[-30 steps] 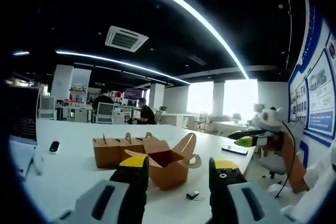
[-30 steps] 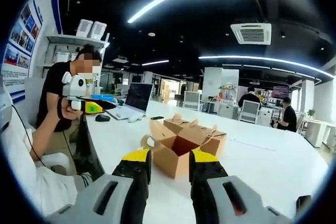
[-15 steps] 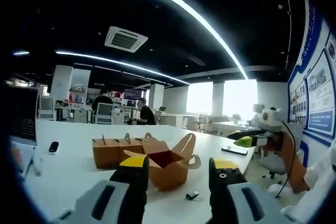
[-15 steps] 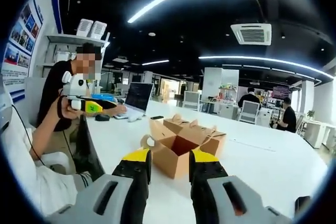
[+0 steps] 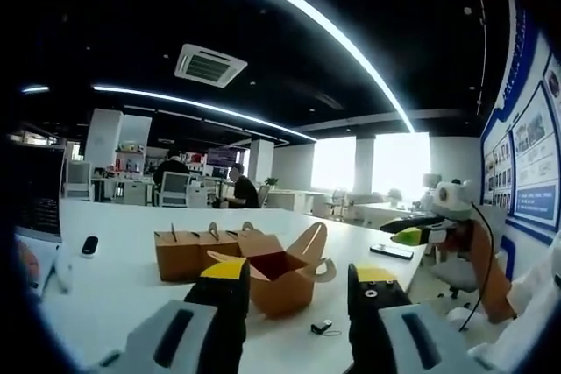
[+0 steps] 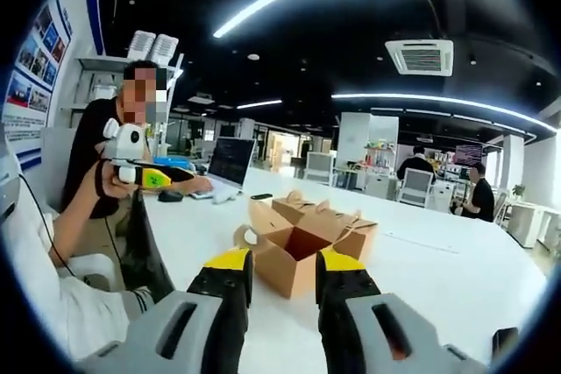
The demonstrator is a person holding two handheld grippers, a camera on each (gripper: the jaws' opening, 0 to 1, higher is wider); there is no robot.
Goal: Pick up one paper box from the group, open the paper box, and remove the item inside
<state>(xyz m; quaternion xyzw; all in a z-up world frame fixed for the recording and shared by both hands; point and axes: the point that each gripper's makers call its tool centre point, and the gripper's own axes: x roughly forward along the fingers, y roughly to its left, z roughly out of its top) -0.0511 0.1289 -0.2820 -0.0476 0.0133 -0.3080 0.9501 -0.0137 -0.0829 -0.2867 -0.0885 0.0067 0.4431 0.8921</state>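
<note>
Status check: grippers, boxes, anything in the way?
Left gripper open, empty. Right gripper open, empty. Open box on table, closed boxes beside it. Small black item lies nearby.

We see the open paper box (image 5: pixel 282 282) as matt brown cardboard with a rough, fibrous look, and the closed paper boxes (image 5: pixel 195 251) behind it share that dull kraft finish. The table (image 5: pixel 114 291) under them looks smooth and white with a faint sheen. Our left hand-held gripper (image 5: pixel 294 291) and right hand-held gripper (image 6: pixel 282 279) appear to be grey moulded plastic, their tips black with matt yellow caps.
</note>
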